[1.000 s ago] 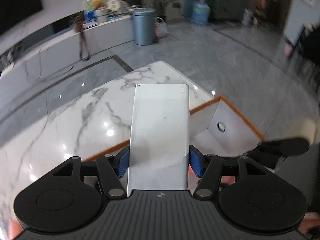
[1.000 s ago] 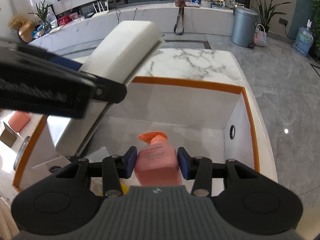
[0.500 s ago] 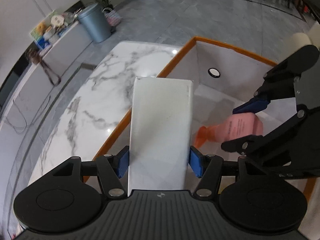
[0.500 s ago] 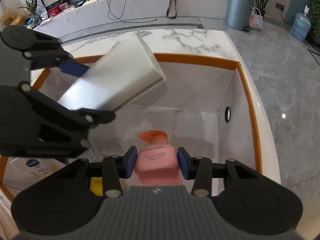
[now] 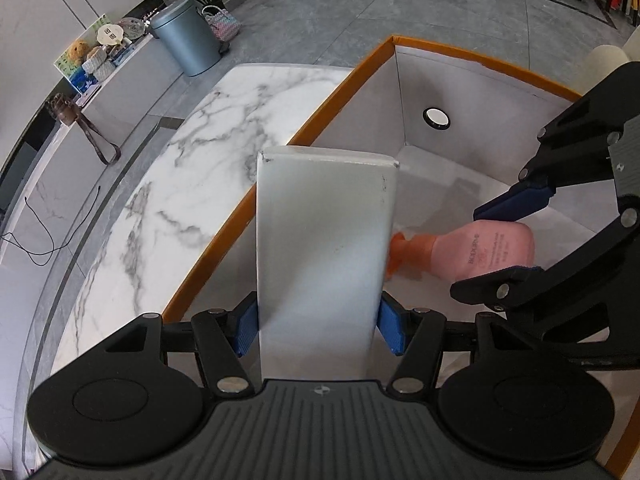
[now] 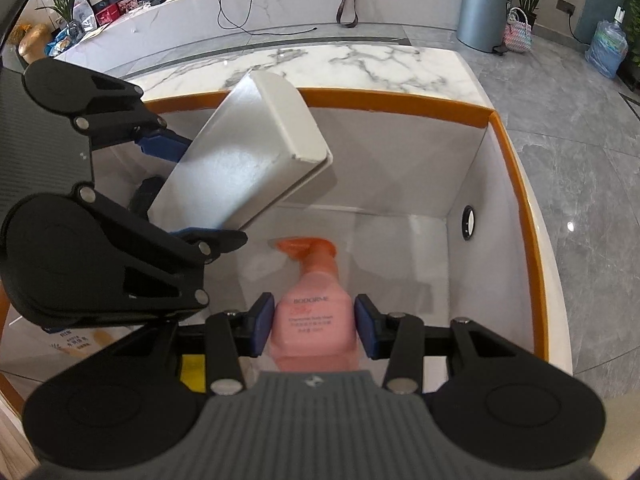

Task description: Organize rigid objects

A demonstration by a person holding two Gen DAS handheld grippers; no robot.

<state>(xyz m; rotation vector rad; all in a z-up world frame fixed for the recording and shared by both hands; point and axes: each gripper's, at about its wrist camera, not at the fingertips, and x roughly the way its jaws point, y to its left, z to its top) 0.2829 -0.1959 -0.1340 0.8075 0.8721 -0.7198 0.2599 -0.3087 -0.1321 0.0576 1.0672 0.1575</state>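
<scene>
While the left gripper, pinching a long white rectangular box, is sinking over the orange-rimmed white bin at frame centre, the right gripper is clamping a pink pump bottle inside; both look near release.

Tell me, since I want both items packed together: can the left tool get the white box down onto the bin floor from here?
Probably yes. The left tool holds the white box over the orange-rimmed bin, whose far floor looks bare; the pink bottle in the right tool sits close beside it.
</scene>
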